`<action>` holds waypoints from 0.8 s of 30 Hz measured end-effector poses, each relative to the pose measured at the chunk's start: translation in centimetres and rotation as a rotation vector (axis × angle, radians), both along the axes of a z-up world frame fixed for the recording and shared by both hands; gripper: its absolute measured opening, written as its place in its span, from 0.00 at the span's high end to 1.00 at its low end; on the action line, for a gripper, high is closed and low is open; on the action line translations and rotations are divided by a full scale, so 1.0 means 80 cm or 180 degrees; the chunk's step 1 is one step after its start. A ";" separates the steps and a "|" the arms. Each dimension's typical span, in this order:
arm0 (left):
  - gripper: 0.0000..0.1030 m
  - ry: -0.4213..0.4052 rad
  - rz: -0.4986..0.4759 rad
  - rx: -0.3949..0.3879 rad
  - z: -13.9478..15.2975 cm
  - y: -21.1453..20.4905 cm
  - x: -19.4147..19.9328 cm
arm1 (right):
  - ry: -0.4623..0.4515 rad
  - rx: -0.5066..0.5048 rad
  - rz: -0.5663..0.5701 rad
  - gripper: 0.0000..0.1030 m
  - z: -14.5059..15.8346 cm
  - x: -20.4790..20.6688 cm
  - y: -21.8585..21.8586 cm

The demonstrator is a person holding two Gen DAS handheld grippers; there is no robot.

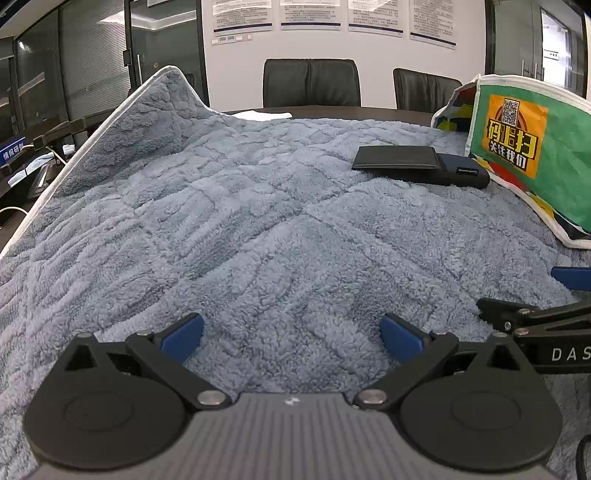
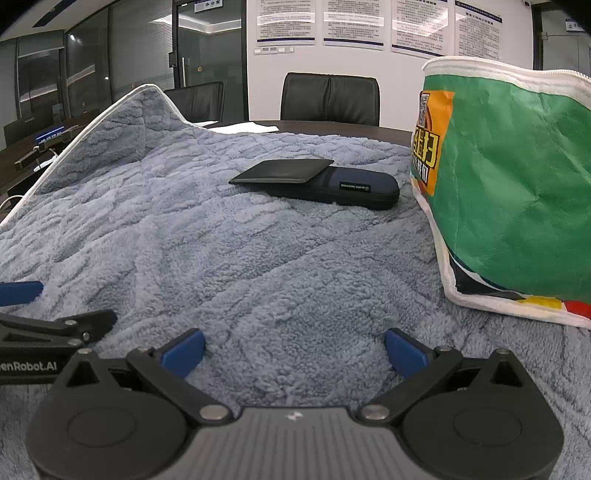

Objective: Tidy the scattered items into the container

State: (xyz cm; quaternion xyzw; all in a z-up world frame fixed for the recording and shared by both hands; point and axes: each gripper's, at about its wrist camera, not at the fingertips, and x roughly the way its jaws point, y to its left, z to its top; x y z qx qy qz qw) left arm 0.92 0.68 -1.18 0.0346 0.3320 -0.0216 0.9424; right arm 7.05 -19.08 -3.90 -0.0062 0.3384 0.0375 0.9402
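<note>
Two grippers sit low over the blue-grey fleece blanket (image 1: 229, 221) w/ nothing between their fingers. We see the left gripper (image 1: 291, 336) w/ its blue pads spread wide apart, jaws empty, pads resting at or just above the pile; can't tell if they touch. Same for the right gripper (image 2: 293, 350): blue fingertips wide apart, holding nothing. Both are side by side at the near edge; each shows at the edge of the other's view. Far ahead, right of centre, we have a black wallet (image 1: 397, 157) lying flat, its right end overlapping and resting on a dark navy zip case (image 1: 463, 173); the case carries a small white label, text too small to read. Just right of the case stands the green printed bag (image 2: 517, 192), white-trimmed, w/ an orange panel bearing a QR code & Chinese characters; its mouth faces up, inside not visible. Case end is near the bag's lower edge; touching or not, unclear. Blanket's far-left corner is pushed up in a peak. Behind: dark table (image 2: 332, 127), black chairs (image 1: 312, 83), wall posters (image 2: 354, 22).
</note>
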 end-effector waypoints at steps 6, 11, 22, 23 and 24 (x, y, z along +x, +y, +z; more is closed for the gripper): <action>0.00 -0.0001 -0.0001 -0.0001 0.000 0.000 0.000 | 0.0004 -0.0009 0.0000 0.00 0.000 0.000 0.000; 0.00 -0.0001 -0.0002 0.0000 0.000 0.000 0.000 | 0.0006 -0.0014 0.0003 0.00 -0.001 0.001 0.001; 0.00 -0.0096 -0.0130 0.0118 0.008 -0.008 -0.006 | 0.0092 0.0061 0.0051 0.00 0.004 0.005 -0.007; 0.00 -0.0101 -0.0250 0.0089 0.011 -0.009 -0.006 | 0.0071 0.0089 0.0077 0.01 0.007 0.006 -0.010; 0.00 -0.0086 -0.0486 0.0022 0.017 -0.008 -0.004 | 0.0015 0.0103 0.0093 0.03 0.013 0.006 -0.013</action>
